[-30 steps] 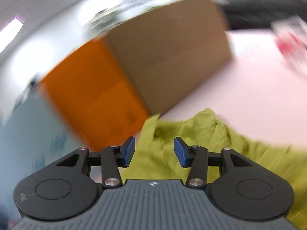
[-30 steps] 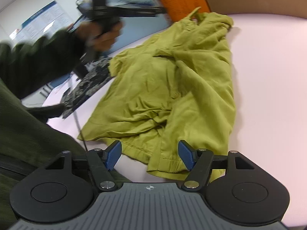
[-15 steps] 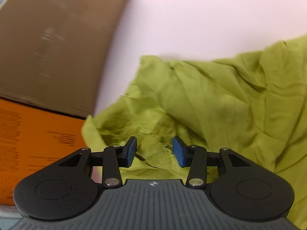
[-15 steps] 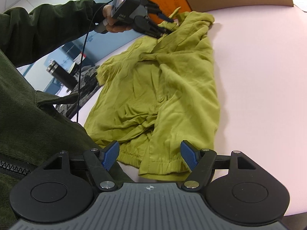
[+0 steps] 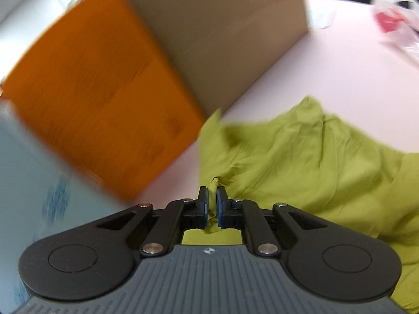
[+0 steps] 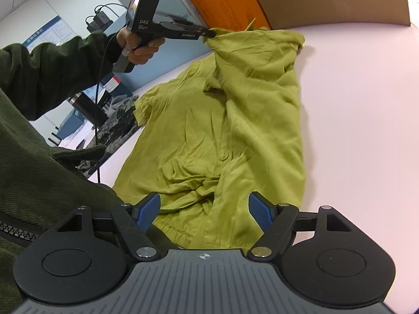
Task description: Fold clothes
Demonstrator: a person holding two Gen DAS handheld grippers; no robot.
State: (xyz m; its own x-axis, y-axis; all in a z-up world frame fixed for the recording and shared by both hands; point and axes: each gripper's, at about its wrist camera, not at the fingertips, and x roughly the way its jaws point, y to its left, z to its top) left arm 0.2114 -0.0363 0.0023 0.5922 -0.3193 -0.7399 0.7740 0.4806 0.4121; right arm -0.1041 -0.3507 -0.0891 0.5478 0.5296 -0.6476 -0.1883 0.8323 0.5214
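Observation:
An olive-green button shirt lies crumpled on the pale pink table. My left gripper is shut on a fold of the shirt near its far end, and lifts that part a little; it also shows in the right wrist view, pinching the cloth beside the box. My right gripper is open, its blue pads on either side of the shirt's near hem, just above it.
A large cardboard box with an orange side stands at the table's far edge, close to the shirt. A white and red plastic bag lies far right. A dark patterned garment lies left of the shirt.
My left gripper has closed on a fold of the shirt and raised it toward the box. My right gripper stays open near the hem, a little closer to it.

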